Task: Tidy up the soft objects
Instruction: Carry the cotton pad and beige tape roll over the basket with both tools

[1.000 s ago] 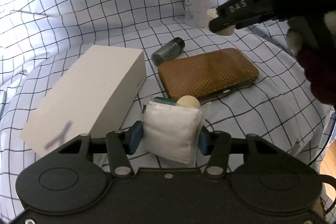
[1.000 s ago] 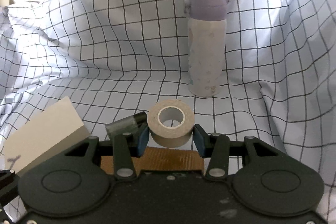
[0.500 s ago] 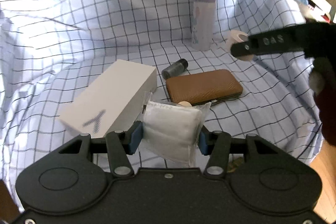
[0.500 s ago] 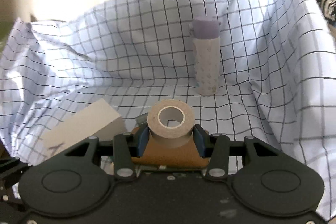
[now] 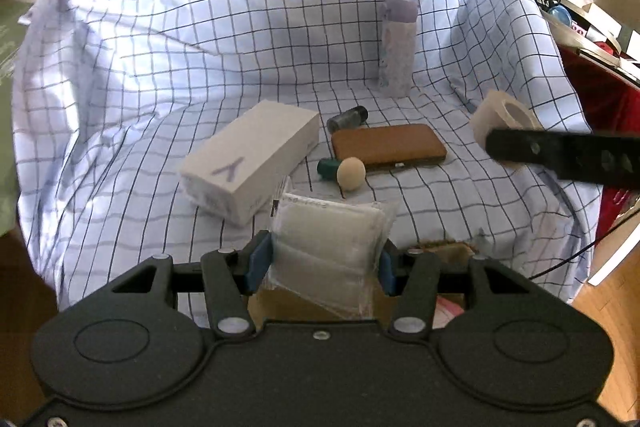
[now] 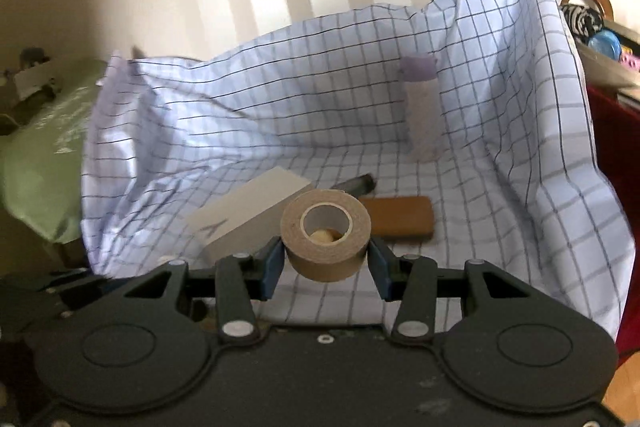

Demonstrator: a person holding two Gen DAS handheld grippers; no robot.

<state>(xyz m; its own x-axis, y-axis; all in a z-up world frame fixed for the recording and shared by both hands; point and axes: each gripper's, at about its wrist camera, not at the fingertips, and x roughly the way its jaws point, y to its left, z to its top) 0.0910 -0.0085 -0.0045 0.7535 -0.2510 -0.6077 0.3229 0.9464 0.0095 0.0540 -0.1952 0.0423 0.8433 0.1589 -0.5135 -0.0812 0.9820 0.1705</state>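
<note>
The gauze pack (image 5: 326, 237) is pinched in the left fingers (image 5: 258, 263) and the tape roll (image 6: 326, 241) in the right fingers (image 6: 272, 267), both lifted, neither placed; the box (image 5: 250, 163) and case (image 5: 388, 145) remain on the cloth (image 5: 160, 67).

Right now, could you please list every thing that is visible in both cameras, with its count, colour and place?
checked cloth: 1, pale blue with dark lines, draped under everything
box: 1, white, lying left of centre
case: 1, brown, flat, right of the box
small bottle: 1, dark grey, lying behind the case
tall bottle: 1, pale with lilac cap, upright at the back
ball: 1, beige, in front of the case
green item: 1, teal, beside the ball
padded packet: 1, white, between the left jaws
tape roll: 1, tan, between the right jaws
left gripper: black, shut on the packet
right gripper: black, shut on the roll
</note>
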